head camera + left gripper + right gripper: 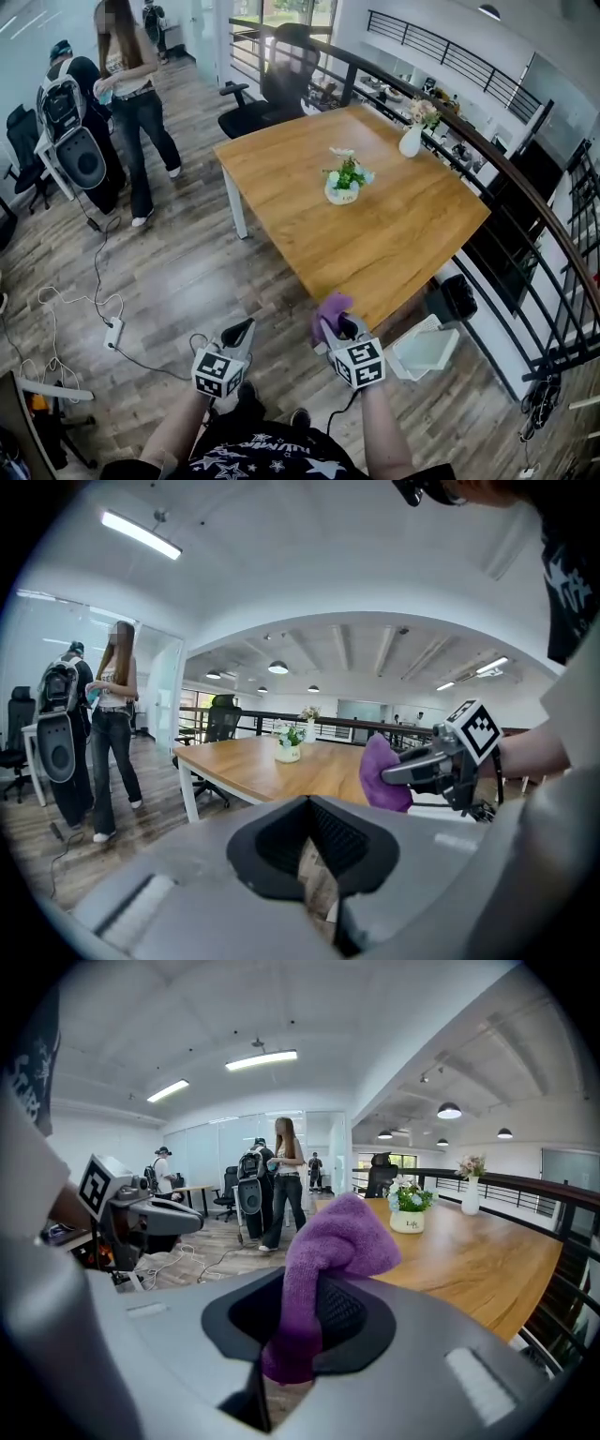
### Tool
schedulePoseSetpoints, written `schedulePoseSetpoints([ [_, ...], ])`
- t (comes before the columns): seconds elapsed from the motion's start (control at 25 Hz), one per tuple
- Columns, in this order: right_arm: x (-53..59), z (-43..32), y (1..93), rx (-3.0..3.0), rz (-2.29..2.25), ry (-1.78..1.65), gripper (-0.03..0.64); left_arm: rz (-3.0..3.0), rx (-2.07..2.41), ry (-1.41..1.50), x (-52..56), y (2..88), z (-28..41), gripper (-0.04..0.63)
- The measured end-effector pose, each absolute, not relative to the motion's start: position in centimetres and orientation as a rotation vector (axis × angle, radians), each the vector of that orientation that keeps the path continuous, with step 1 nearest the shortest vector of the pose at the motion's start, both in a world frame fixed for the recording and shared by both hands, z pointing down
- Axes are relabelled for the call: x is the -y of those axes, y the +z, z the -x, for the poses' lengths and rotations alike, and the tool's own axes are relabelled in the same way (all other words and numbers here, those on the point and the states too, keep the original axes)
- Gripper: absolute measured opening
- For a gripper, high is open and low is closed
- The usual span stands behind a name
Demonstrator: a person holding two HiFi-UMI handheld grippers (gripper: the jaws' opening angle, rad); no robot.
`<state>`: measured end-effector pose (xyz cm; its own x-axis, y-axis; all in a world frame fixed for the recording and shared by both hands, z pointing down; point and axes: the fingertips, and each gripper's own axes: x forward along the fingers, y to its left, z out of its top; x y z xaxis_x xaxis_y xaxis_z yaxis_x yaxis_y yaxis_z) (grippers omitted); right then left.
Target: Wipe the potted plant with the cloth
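The right gripper (335, 325) is clamping the purple cloth (330, 307), which is bunching up above its jaws. The left gripper (241, 330) is hanging beside it, jaws pressed together on nothing. The potted plant (345, 182) is sitting mid-way across the wooden table (394, 248), well apart from both, with what seems a flower vase (412, 137) beyond.

Lower end of the purple cloth (333, 1237) vanishes between the jaws of the right tongs (298, 1326). On the potted plant (344, 184), the lettering is too small to read.

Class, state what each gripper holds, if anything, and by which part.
Right gripper: the purple cloth, pinched by its lower end, the rest bunched above. Left gripper: shut, holding nothing.
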<state>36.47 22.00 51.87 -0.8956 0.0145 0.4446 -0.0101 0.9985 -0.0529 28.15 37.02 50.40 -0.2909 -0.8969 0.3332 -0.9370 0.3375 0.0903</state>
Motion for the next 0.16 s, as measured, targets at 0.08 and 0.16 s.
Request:
schedulePoseSetpoints([
  [0.08,-21.2,-37.5,52.2,2.685,-0.003,0.118,0.084,-1.623,2.314,0.191,-36.2,50.2,-28.9,0.002],
  [0.16,-20.0,-38.2,52.2,2.697,-0.018,0.181,0.084,-1.609,2.35,0.212,-35.1,49.8,-29.1,0.002],
])
